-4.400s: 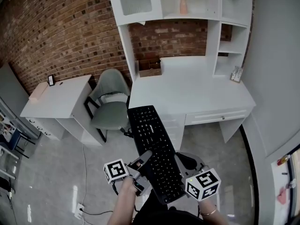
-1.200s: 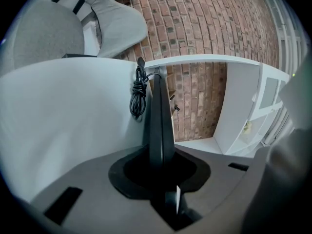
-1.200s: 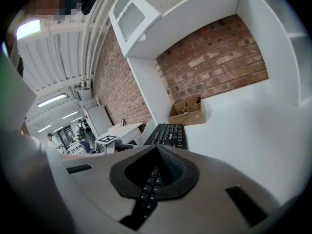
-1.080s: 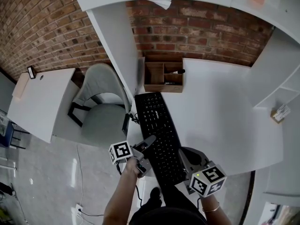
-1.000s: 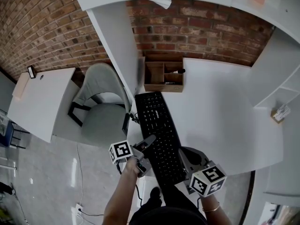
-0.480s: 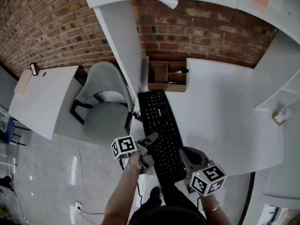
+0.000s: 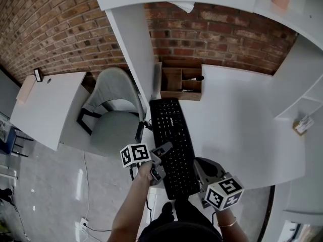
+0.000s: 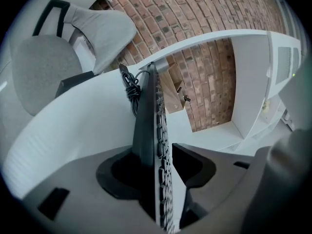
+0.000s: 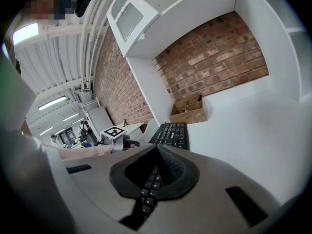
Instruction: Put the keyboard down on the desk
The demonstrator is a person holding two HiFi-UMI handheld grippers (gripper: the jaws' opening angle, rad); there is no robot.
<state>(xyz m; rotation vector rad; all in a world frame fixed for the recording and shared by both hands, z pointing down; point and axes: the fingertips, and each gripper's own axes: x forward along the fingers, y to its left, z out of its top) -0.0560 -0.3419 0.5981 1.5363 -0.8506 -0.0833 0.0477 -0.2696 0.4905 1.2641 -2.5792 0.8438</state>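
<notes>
Well, keyboard (image 7: 173, 140) lies on tabletop (image 7: 237, 130), near end by the front edge. Left tongs (image 7: 164, 148) have just been opening, loose round its side; right tongs (image 7: 196, 165) clamp the near end. If dragged on release, it cd slide off.

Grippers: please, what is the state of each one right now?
Left gripper: open; jaws have just been opening, keyboard between them, not clamped.
Right gripper: closed on the keyboard.

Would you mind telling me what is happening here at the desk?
A person with a gripper in each hand is setting a black computer keyboard on the white desk. It lies flat. The left gripper has just been opening its fingers, the keyboard's edge between them; the right gripper is clamped on its near end.
</notes>
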